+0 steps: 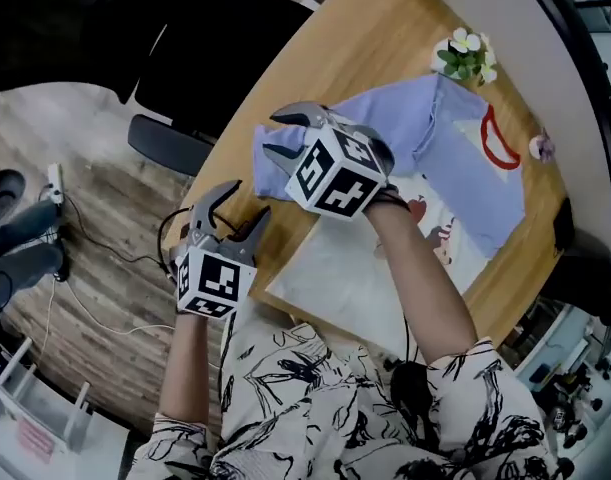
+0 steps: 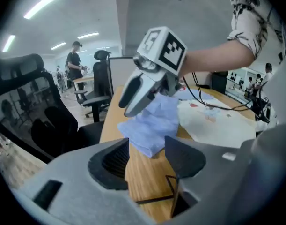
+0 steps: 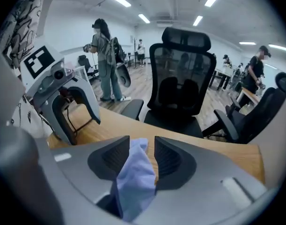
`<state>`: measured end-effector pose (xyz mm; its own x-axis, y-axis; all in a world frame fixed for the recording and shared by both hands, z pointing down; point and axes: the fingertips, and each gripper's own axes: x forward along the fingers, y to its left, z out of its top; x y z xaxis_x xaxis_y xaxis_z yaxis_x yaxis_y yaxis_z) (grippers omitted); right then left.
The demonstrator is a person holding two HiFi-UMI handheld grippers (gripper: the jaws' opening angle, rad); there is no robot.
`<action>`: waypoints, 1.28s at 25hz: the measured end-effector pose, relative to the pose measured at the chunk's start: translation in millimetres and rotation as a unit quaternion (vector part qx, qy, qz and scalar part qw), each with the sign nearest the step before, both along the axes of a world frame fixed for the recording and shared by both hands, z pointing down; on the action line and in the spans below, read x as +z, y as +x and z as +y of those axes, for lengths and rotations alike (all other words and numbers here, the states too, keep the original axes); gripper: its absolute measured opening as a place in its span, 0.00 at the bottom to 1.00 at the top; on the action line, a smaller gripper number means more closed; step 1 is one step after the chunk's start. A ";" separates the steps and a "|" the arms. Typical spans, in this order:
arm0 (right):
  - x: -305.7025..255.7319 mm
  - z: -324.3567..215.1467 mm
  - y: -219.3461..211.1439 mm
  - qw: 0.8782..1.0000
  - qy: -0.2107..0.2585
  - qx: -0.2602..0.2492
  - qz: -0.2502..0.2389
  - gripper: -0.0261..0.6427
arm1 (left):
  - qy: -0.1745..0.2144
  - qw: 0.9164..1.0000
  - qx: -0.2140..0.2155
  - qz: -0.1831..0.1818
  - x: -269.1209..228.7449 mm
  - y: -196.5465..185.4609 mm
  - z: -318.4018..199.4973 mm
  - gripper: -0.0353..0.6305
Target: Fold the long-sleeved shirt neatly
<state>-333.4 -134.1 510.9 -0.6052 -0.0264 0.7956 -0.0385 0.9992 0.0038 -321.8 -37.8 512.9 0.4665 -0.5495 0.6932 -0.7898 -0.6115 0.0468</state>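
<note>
We see right claw (image 3: 142,145) pinching sleeve (image 3: 135,179), left claw (image 2: 146,150) open, empty. Risk: thin pinch slips, sleeve drops crooked on table (image 2: 150,191).

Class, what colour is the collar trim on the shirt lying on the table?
Red. The collar of the shirt shows best in the head view.

No word, number or brand can be read. Black-and-white square markers (patterns, not letters) are borne by the cube (image 1: 337,176) of the right gripper (image 1: 273,136) and the cube (image 1: 213,280) of the left gripper (image 1: 245,202). The small print on the long-sleeved shirt (image 1: 465,158), beside the right gripper, is too blurred.
</note>
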 end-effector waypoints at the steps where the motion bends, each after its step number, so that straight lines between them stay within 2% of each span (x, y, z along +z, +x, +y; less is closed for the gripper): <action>1: 11.4 1.2 -1.9 1.000 -0.006 -0.010 0.022 0.30 | -0.014 1.000 0.004 -0.004 13.0 3.5 3.4 0.41; 5: 38.2 4.5 -9.0 0.998 -0.036 -0.013 0.058 0.29 | -0.032 0.999 0.014 -0.005 39.5 11.9 3.9 0.37; 9: 56.3 4.0 -6.4 0.996 -0.040 -0.009 0.078 0.21 | -0.037 0.999 0.012 -0.016 54.7 13.4 -3.9 0.33; 10: 58.8 3.7 -5.9 0.996 -0.038 -0.006 0.080 0.17 | -0.036 0.999 0.015 -0.025 56.3 13.2 -4.9 0.29; 11: 60.0 3.5 -6.2 0.996 -0.036 -0.003 0.080 0.07 | -0.036 0.999 0.021 -0.034 57.4 13.4 -4.9 0.24; 13: 59.4 3.0 -7.6 0.996 -0.036 0.004 0.077 0.07 | -0.039 0.998 0.034 -0.045 57.5 15.8 -4.4 0.13; 15: 55.1 0.7 -9.5 0.997 -0.032 0.011 0.072 0.07 | -0.042 0.998 0.032 -0.040 54.1 15.6 -6.2 0.09; 19: 27.0 -9.9 -30.6 0.999 -0.023 0.034 0.020 0.06 | -0.025 0.999 -0.006 -0.042 34.8 -9.5 -15.9 0.09; 23: -17.7 -37.5 -59.6 0.997 -0.006 0.062 -0.050 0.06 | 0.023 0.997 -0.053 -0.057 -0.4 -45.2 -44.6 0.09; 27: -71.2 -65.8 -95.6 0.990 0.016 0.081 -0.112 0.06 | 0.075 0.990 -0.099 -0.066 -50.7 -84.4 -77.2 0.09; 32: -115.3 -95.5 -119.7 0.983 0.047 0.098 -0.149 0.06 | 0.117 0.982 -0.136 -0.064 -90.4 -118.2 -109.0 0.09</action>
